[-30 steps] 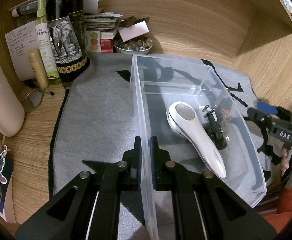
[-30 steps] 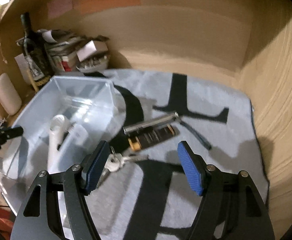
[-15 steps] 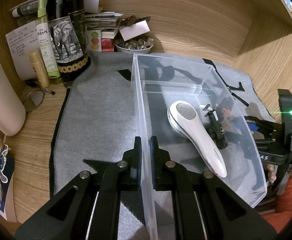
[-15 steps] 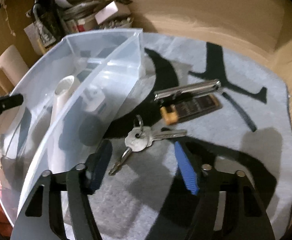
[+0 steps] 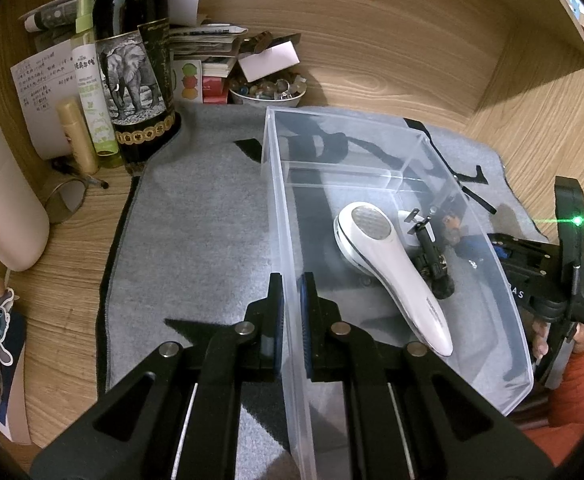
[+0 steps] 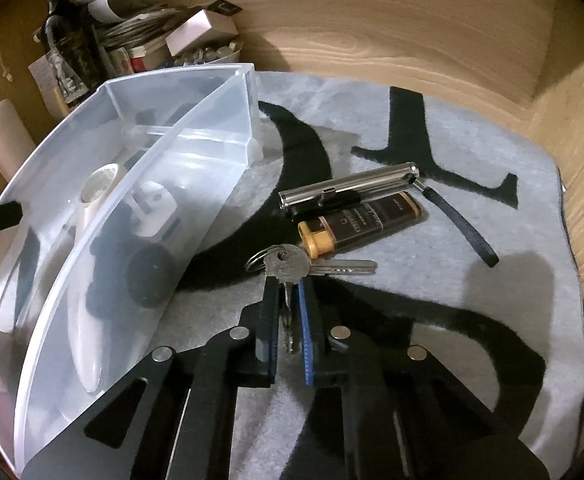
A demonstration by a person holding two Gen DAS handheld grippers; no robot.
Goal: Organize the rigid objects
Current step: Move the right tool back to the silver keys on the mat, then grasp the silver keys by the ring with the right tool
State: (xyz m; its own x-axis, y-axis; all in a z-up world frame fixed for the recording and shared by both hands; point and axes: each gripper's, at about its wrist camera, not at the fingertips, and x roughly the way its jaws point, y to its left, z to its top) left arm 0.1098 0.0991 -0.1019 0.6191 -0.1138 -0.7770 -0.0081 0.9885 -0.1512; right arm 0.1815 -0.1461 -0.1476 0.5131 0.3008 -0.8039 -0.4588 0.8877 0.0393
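Step in hand, by the look of it: lifting the keys point(image 6: 292, 268) off the grey mat point(image 6: 471, 320) and into the clear bin point(image 5: 288, 248).

Right gripper point(image 6: 290, 320): jaws nearly closed, pinching one key of the bunch by its blade, bow and ring poking out past the tips. Left gripper point(image 5: 290, 316): jaws closed on the bin's near wall, steadying it.

To do it well: hold the pinch firm, since a thin flat blade can swivel between pads. Raise straight up until the second key hangs free, clear of the lighter point(image 6: 363, 224) touching the bunch. Carry over the bin's rim, lower, then release. Keep the bin pinned meanwhile.

Keys: two silvery metal keys on a split ring, one blade pointing right across the mat, the other held between the jaws. Lying just beside the bin, in front of the lighter and a chrome tube point(image 6: 347, 190). Already in the bin: a white handheld device point(image 5: 387, 264) and a small black item point(image 5: 431, 260).
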